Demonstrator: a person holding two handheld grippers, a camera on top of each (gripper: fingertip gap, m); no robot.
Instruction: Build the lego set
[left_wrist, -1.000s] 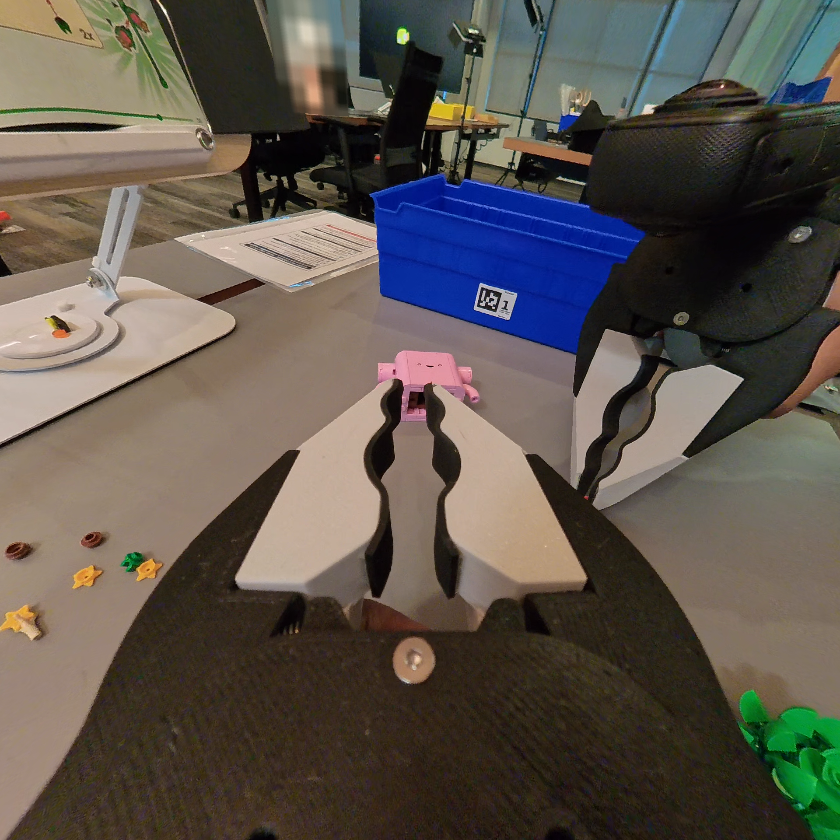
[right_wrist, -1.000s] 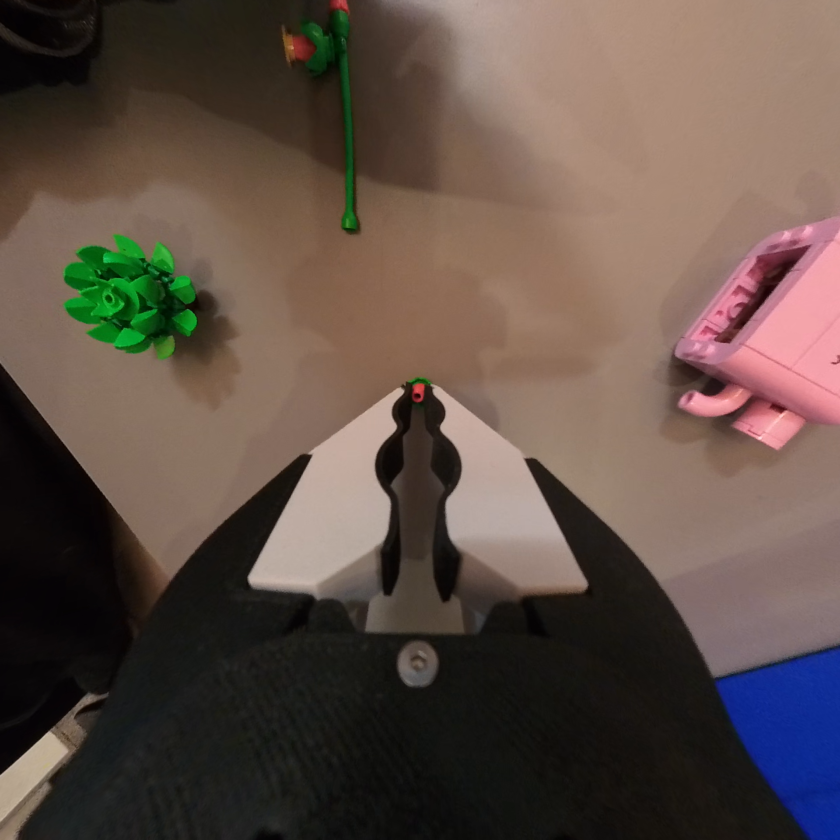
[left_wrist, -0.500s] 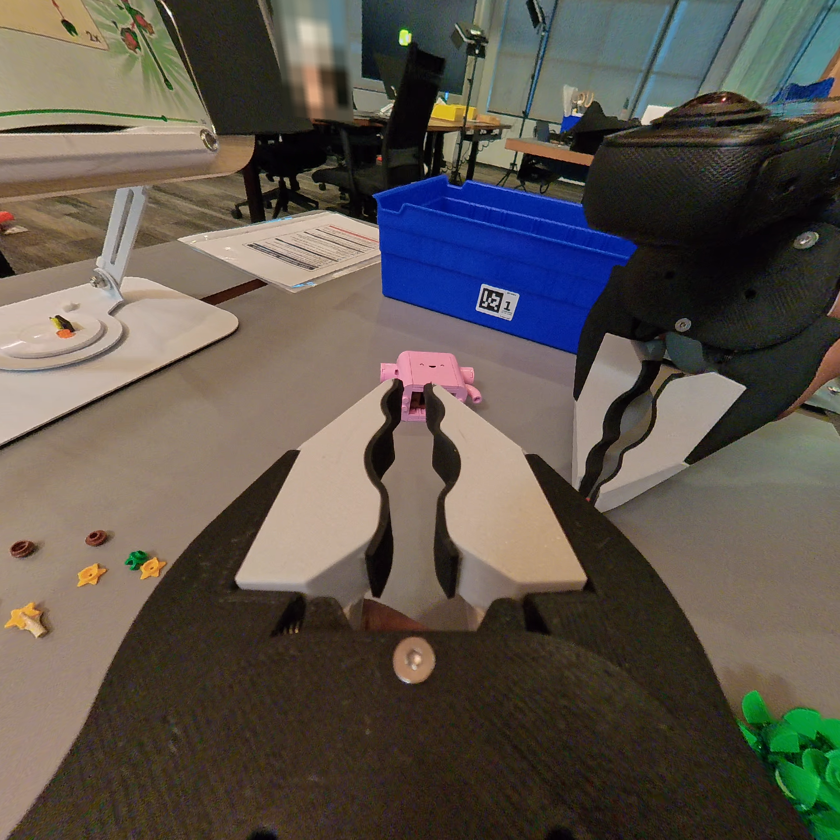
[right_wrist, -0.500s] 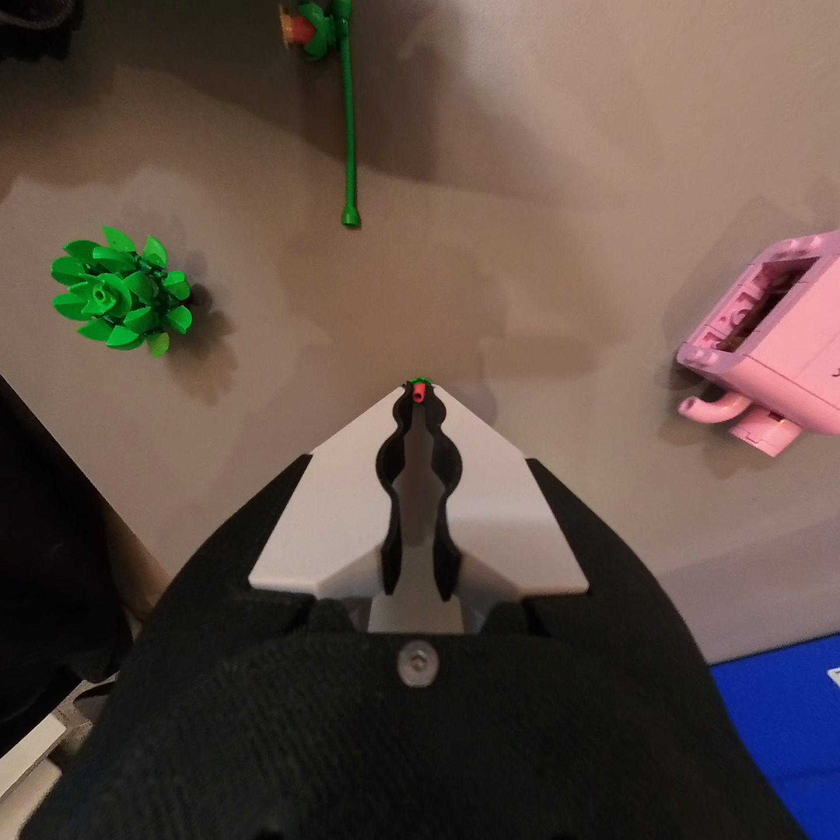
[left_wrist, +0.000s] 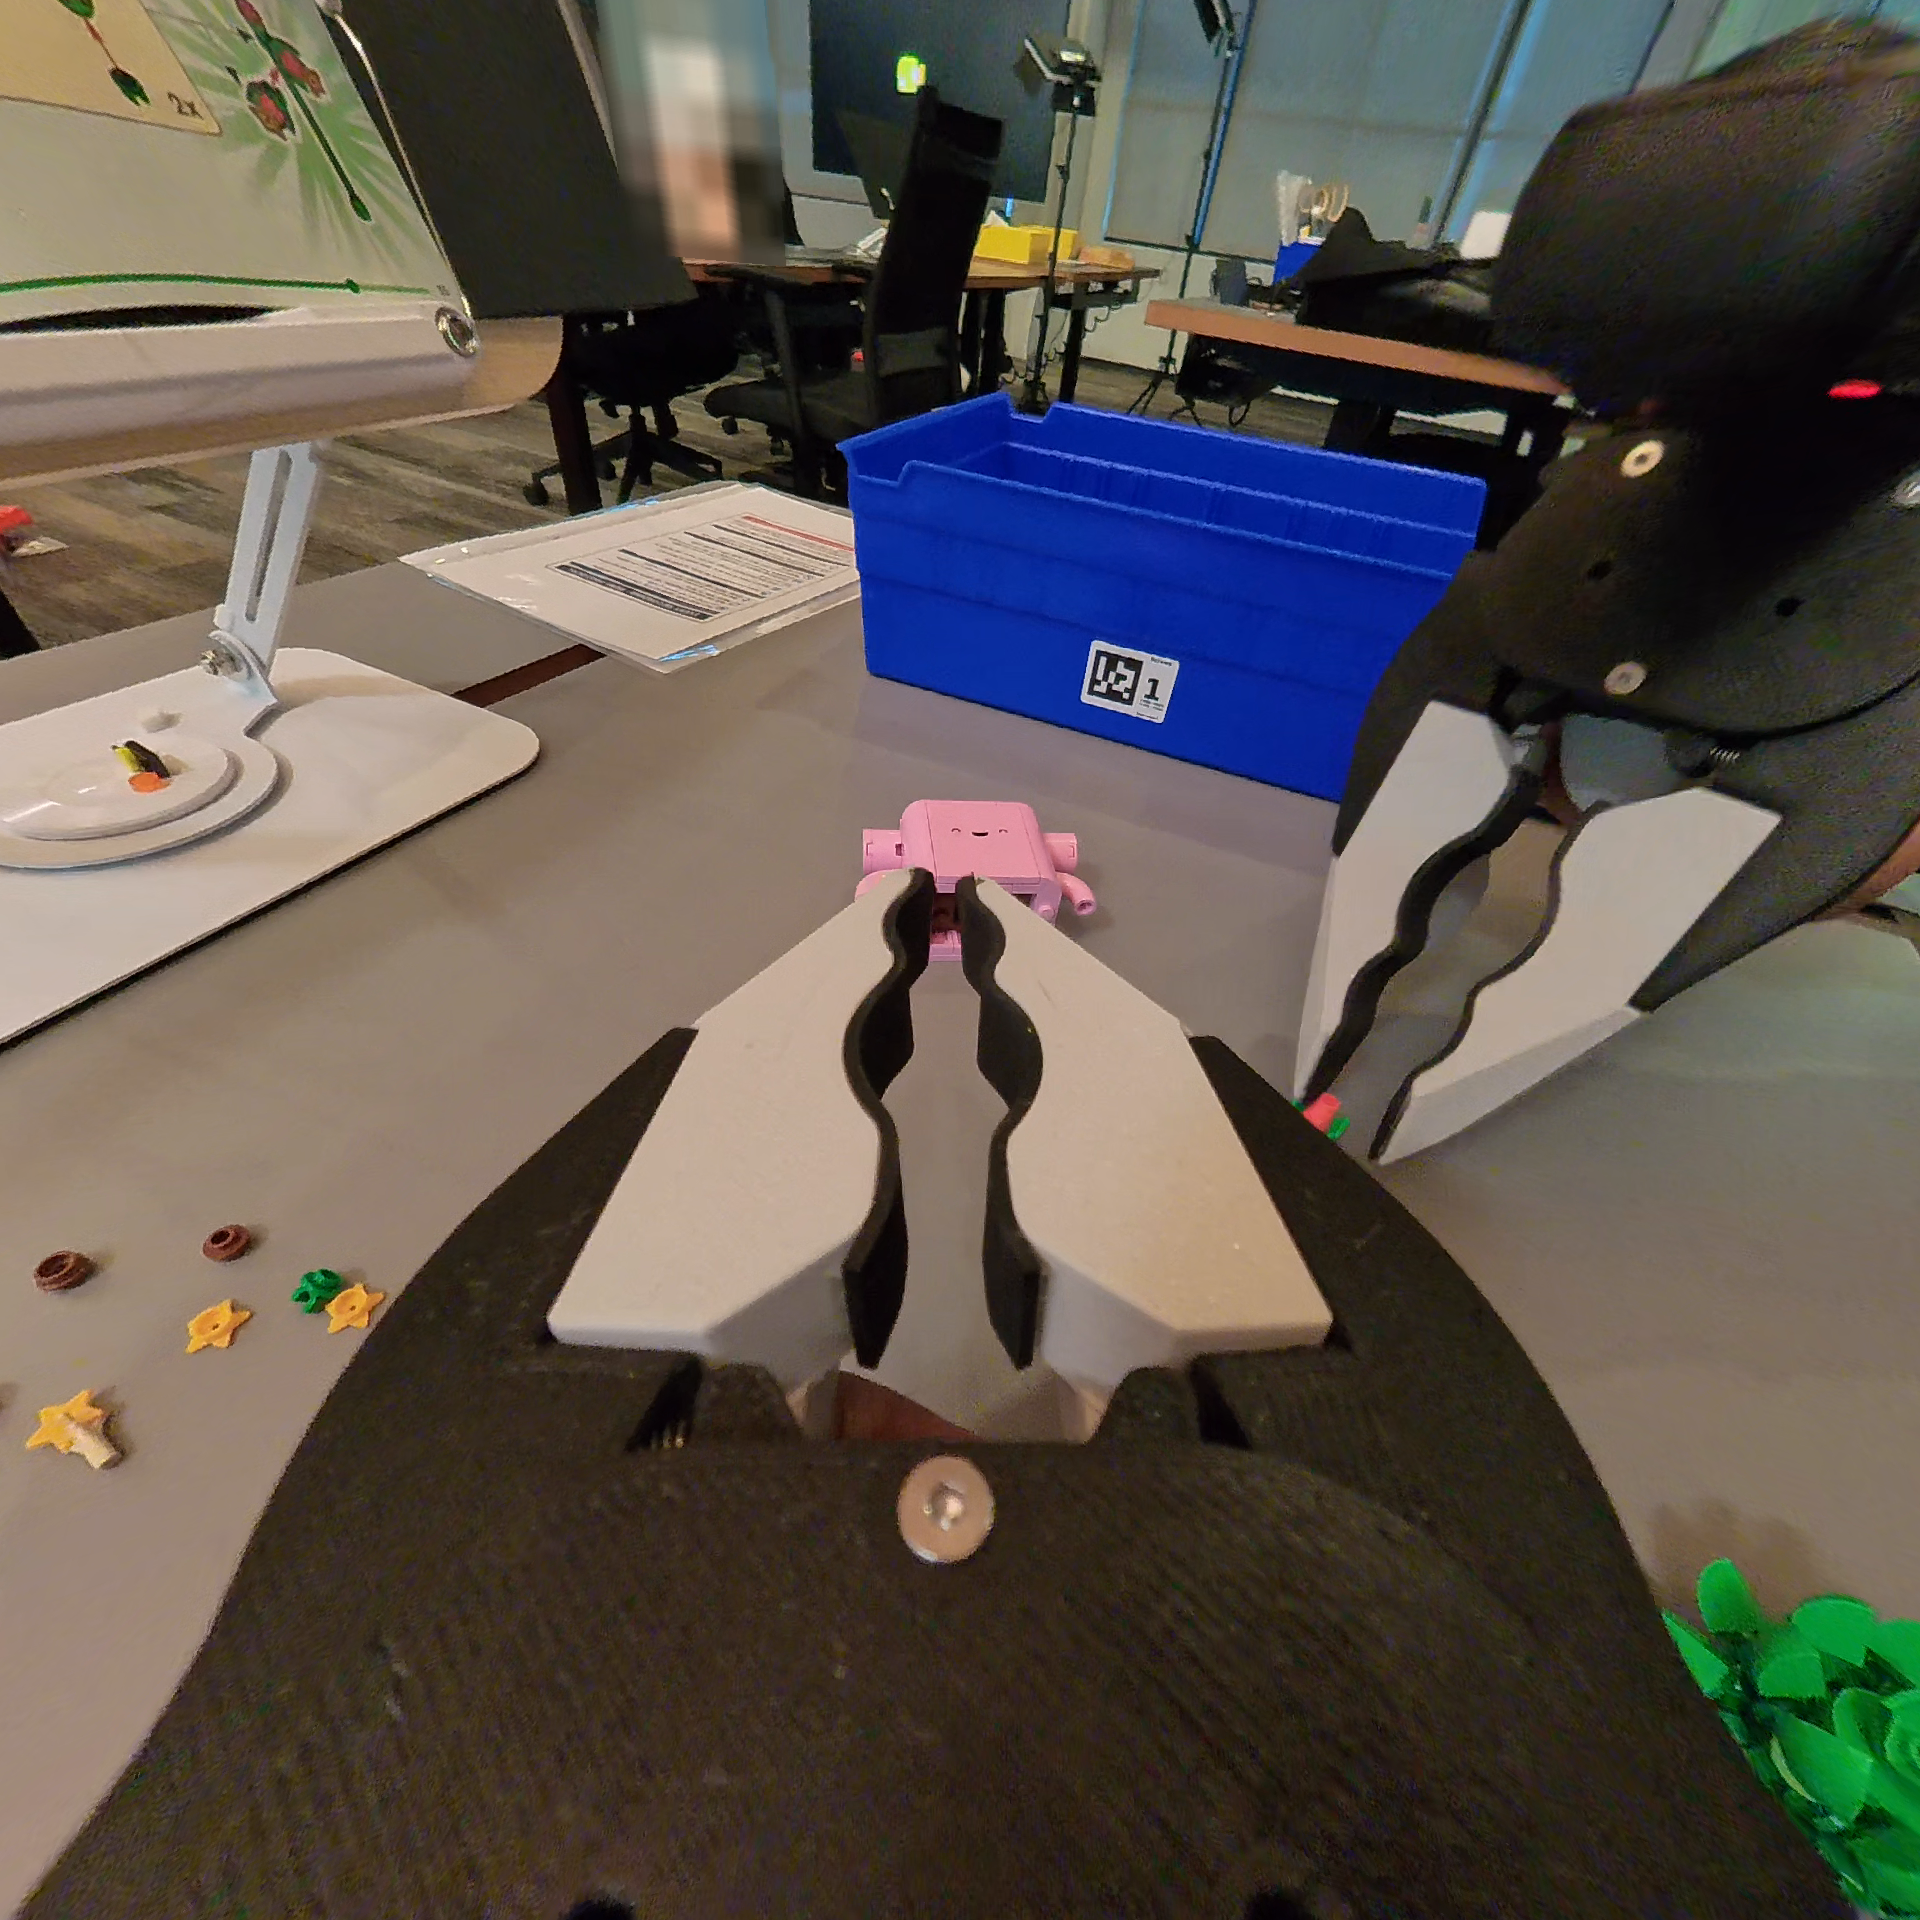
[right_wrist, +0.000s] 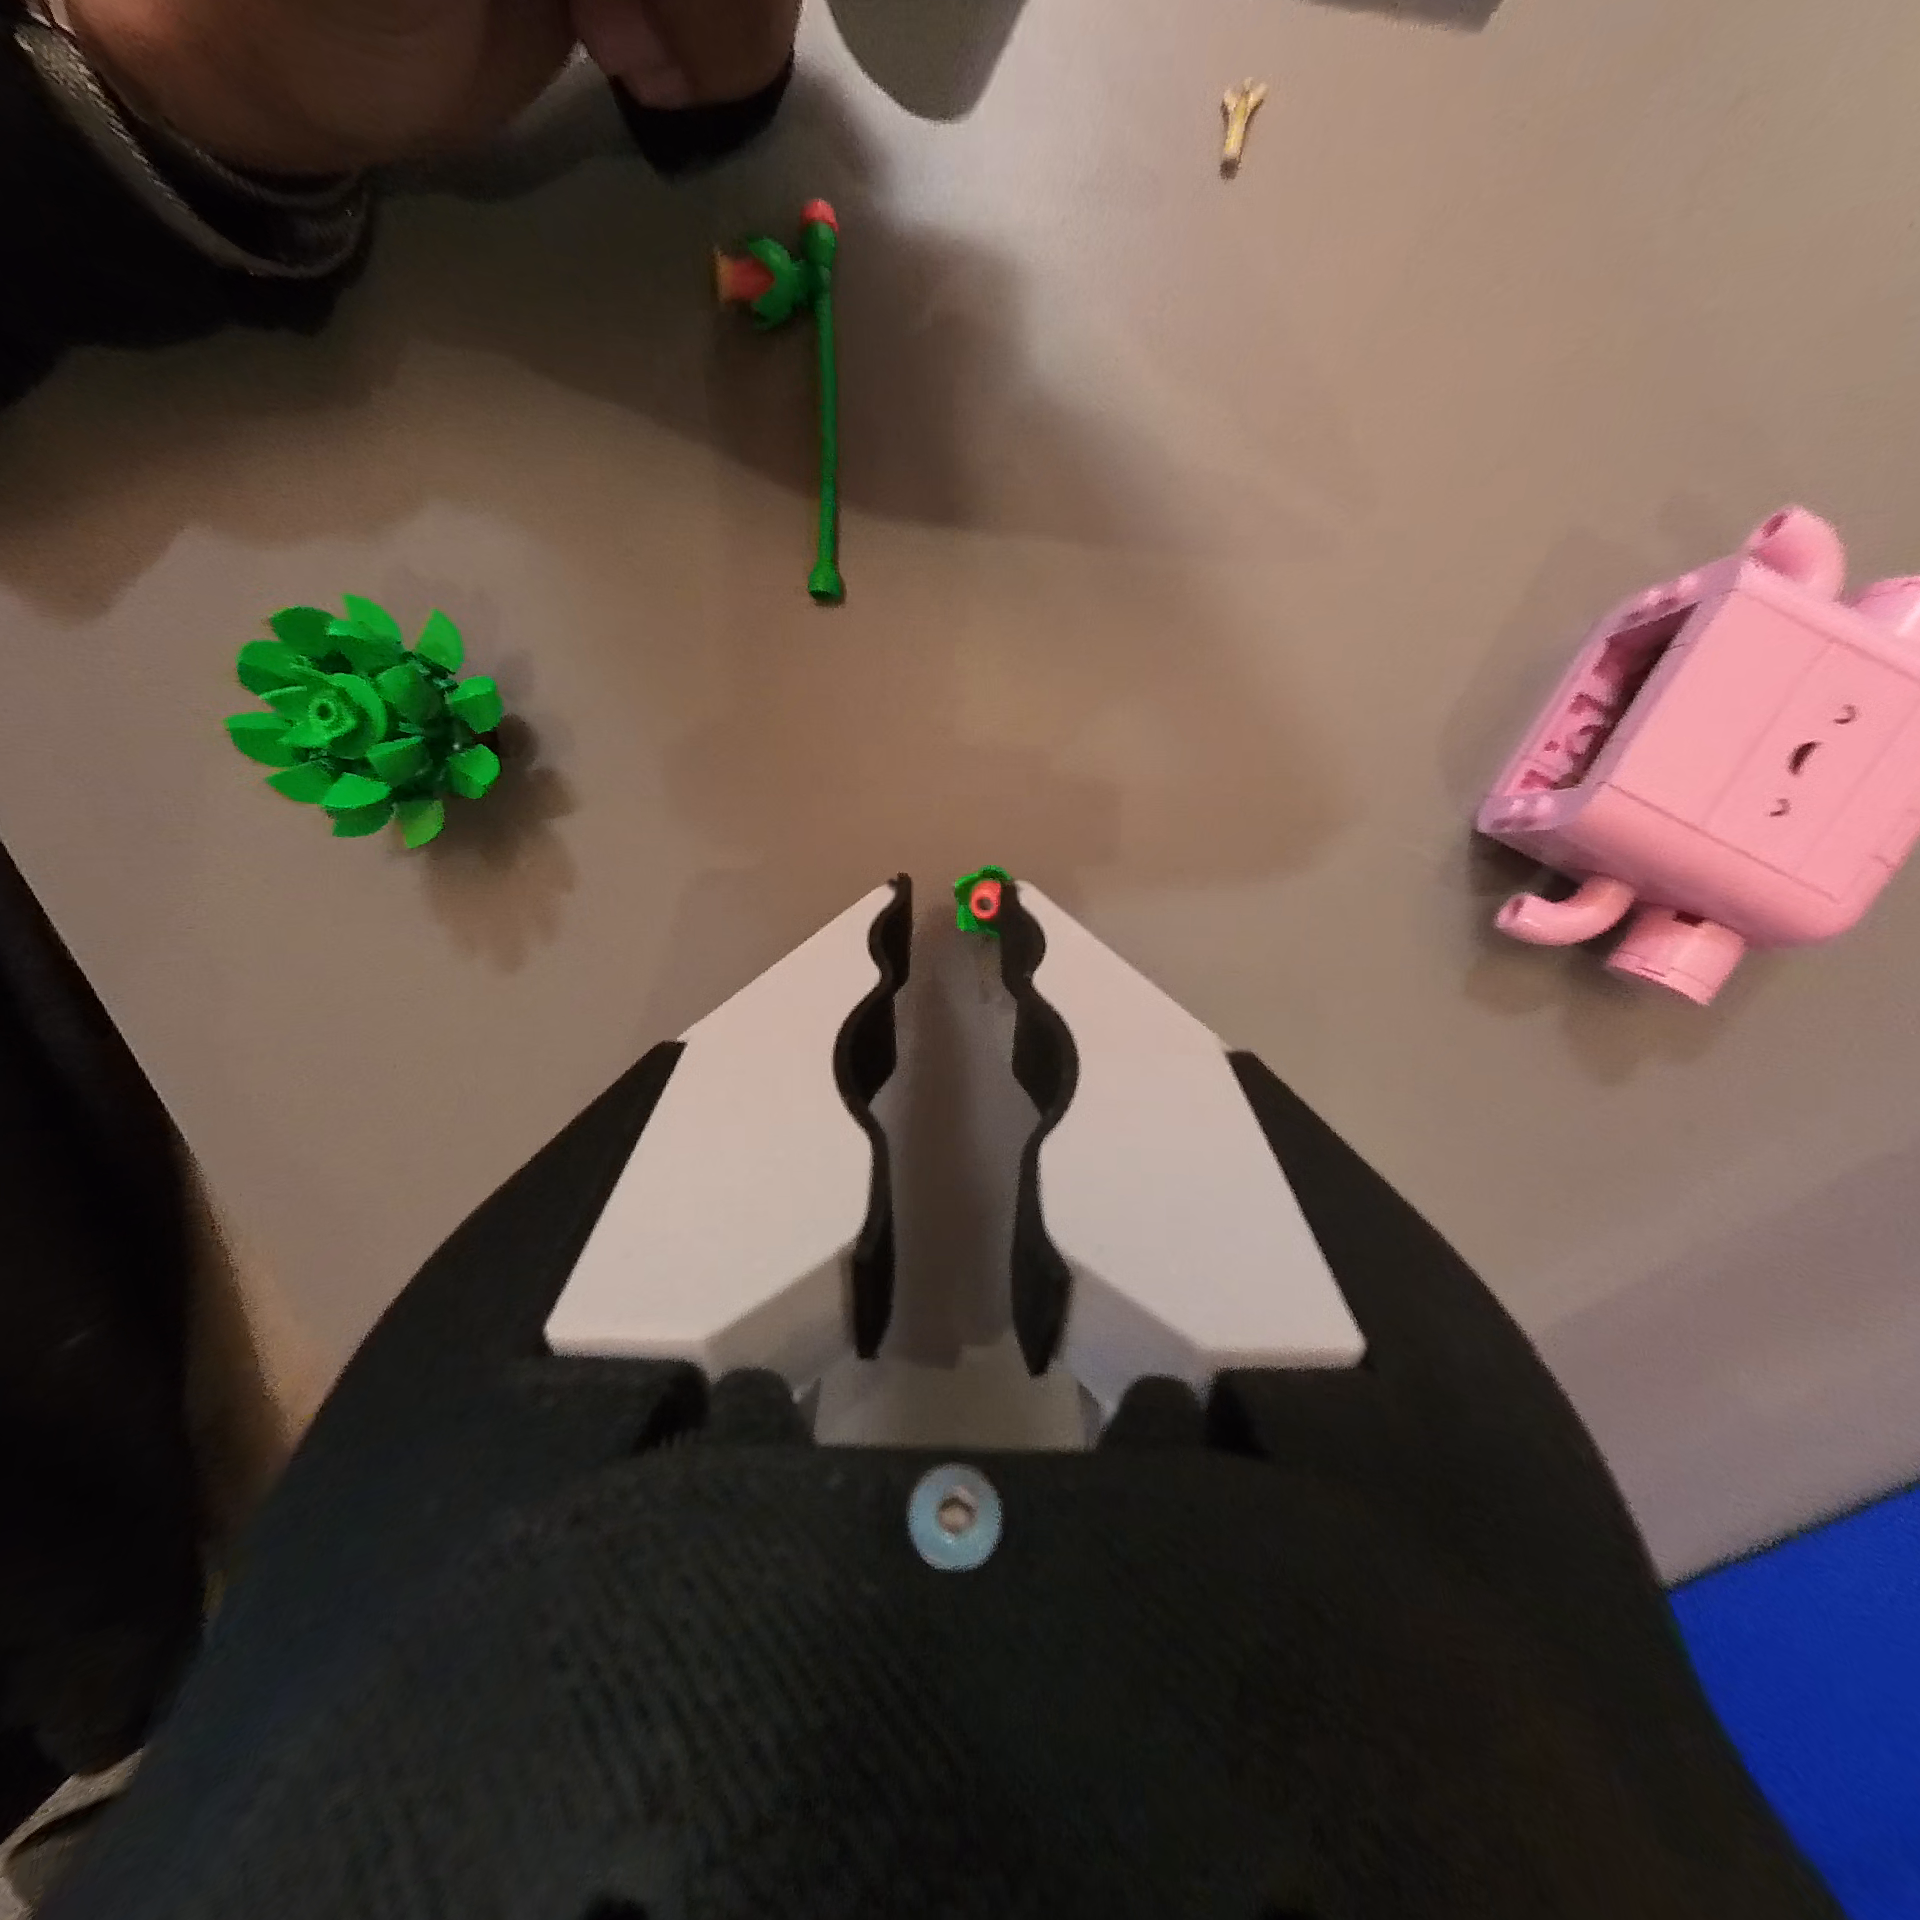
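Observation:
My right gripper (right_wrist: 961, 891) is open, pointing down at the grey table. A small green-and-red bud piece (right_wrist: 982, 902) sits just at its right fingertip, no longer clamped. In the left wrist view the same gripper (left_wrist: 1349, 1127) hangs over the bud (left_wrist: 1320, 1117). My left gripper (left_wrist: 940, 894) is slightly open and empty, low over the table. The pink pot with a face (left_wrist: 971, 852) lies on its side beyond its tips; it also shows in the right wrist view (right_wrist: 1714, 758). A green stem with a flower (right_wrist: 824, 416) and a green leaf cluster (right_wrist: 364, 722) lie apart on the table.
A blue bin (left_wrist: 1143, 582) stands behind the pot. A white instruction stand (left_wrist: 208, 748) and a paper sheet (left_wrist: 665, 571) are at the back left. Small brown, yellow and green pieces (left_wrist: 218, 1325) lie at the left. A hand (right_wrist: 312, 94) shows at the top left. Left tips to right tips: about 12 cm.
My right gripper has opened and let go of the green-and-red bud, which now sits by its right fingertip. The left gripper has hardly moved.

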